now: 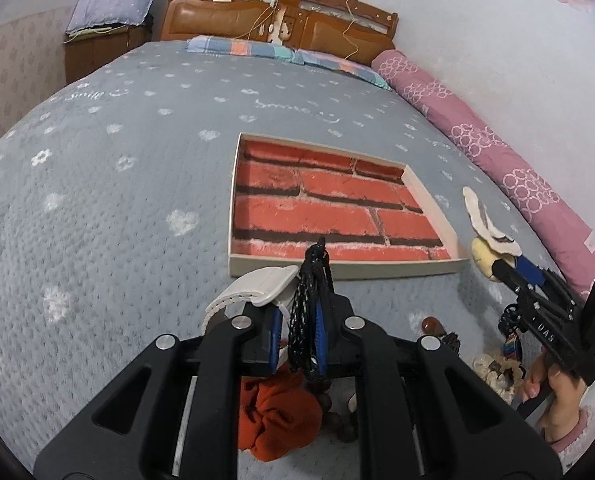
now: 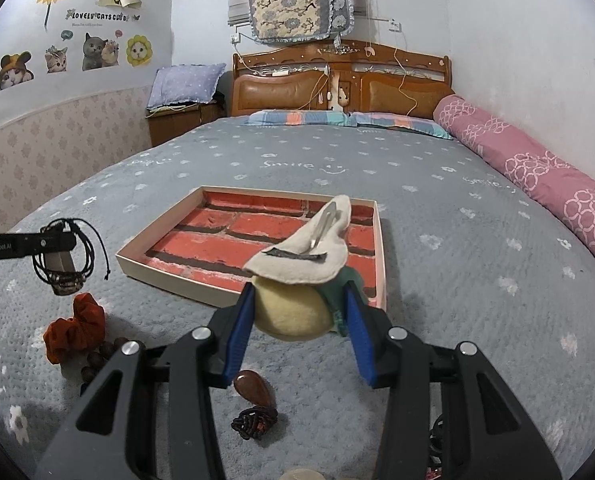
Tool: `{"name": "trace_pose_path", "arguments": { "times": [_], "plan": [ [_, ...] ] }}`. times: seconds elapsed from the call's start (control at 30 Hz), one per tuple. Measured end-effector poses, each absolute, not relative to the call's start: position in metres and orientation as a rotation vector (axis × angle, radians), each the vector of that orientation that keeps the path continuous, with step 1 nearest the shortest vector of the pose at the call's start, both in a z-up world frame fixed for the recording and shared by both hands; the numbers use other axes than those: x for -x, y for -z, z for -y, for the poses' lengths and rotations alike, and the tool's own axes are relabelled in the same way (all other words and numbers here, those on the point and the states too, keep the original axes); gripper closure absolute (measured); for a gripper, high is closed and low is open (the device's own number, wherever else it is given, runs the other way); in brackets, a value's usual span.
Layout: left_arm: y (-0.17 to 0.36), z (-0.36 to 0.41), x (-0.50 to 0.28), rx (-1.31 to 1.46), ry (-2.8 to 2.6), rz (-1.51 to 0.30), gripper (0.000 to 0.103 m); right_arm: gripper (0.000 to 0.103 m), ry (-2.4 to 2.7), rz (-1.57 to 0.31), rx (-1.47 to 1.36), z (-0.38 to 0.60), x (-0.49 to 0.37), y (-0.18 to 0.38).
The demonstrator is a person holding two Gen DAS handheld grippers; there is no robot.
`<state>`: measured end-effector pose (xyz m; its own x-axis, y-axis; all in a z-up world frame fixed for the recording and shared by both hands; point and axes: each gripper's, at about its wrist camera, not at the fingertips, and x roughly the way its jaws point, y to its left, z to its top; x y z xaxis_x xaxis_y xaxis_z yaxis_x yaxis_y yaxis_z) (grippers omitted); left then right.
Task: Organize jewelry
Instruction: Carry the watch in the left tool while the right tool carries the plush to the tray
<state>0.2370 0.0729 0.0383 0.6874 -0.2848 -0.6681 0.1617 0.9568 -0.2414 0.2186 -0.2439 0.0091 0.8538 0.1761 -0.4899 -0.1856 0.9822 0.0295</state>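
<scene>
Left tool [image 1: 301, 320] hides part of the orange scrunchie [image 1: 275, 416] beneath

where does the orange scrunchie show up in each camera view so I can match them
Left wrist view: orange scrunchie at bottom centre, on the bedspread, partly hidden under the gripper's body.
Right wrist view: orange scrunchie at lower left, beside brown beads.
Shared landmark: the brick-patterned tray, beyond the scrunchie in both.

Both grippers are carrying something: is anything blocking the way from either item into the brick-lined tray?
Nothing visible. The left gripper holds a black cord bracelet just short of the tray; its floor looks bare. The right gripper holds a felt hair clip at the tray's near edge.
</scene>
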Motion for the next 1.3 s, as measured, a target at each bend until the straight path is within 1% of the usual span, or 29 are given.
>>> {"name": "trace_pose_path", "arguments": {
  "times": [0.37,0.67,0.7,0.73,0.77,0.8,0.83,0.87,0.97,1.03,1.17,1.23,1.3],
  "plan": [
    [-0.004,-0.082,-0.244,0.098,0.186,-0.818,0.091,0.059,-0.203,-0.532,0.029,0.239,-0.22,-0.001],
    [0.012,-0.1,-0.252,0.097,0.149,-0.829,0.09,0.059,-0.201,-0.551,0.034,0.239,-0.224,0.009],
    [0.012,-0.1,-0.252,0.089,0.145,-0.826,0.088,0.059,-0.201,-0.553,0.038,0.238,-0.224,0.009],
    [0.012,-0.1,-0.251,0.084,0.141,-0.823,0.088,0.059,-0.201,-0.554,0.041,0.237,-0.224,0.01],
    [0.011,-0.1,-0.25,0.075,0.127,-0.815,0.081,0.059,-0.201,-0.554,0.042,0.237,-0.224,0.01],
    [0.011,-0.1,-0.249,0.067,0.118,-0.806,0.068,0.059,-0.201,-0.554,0.04,0.237,-0.224,0.01],
    [0.01,-0.099,-0.248,0.063,0.116,-0.8,0.063,0.059,-0.202,-0.555,0.04,0.237,-0.224,0.01],
    [0.01,-0.099,-0.246,0.059,0.112,-0.796,0.061,0.059,-0.202,-0.555,0.04,0.236,-0.224,0.011],
    [0.01,-0.097,-0.245,0.043,0.113,-0.796,0.061,0.059,-0.2,-0.554,0.041,0.237,-0.224,0.01],
    [0.011,-0.095,-0.244,0.027,0.105,-0.797,0.063,0.059,-0.2,-0.552,0.038,0.236,-0.224,0.011],
    [0.009,-0.096,-0.243,0.02,0.094,-0.798,0.065,0.059,-0.198,-0.546,0.033,0.237,-0.222,0.01],
    [0.008,-0.097,-0.242,0.032,0.105,-0.794,0.068,0.059,-0.196,-0.543,0.028,0.239,-0.222,0.01],
    [0.006,-0.1,-0.241,0.059,0.128,-0.792,0.068,0.059,-0.194,-0.542,0.027,0.24,-0.222,0.01]
  ]
}}
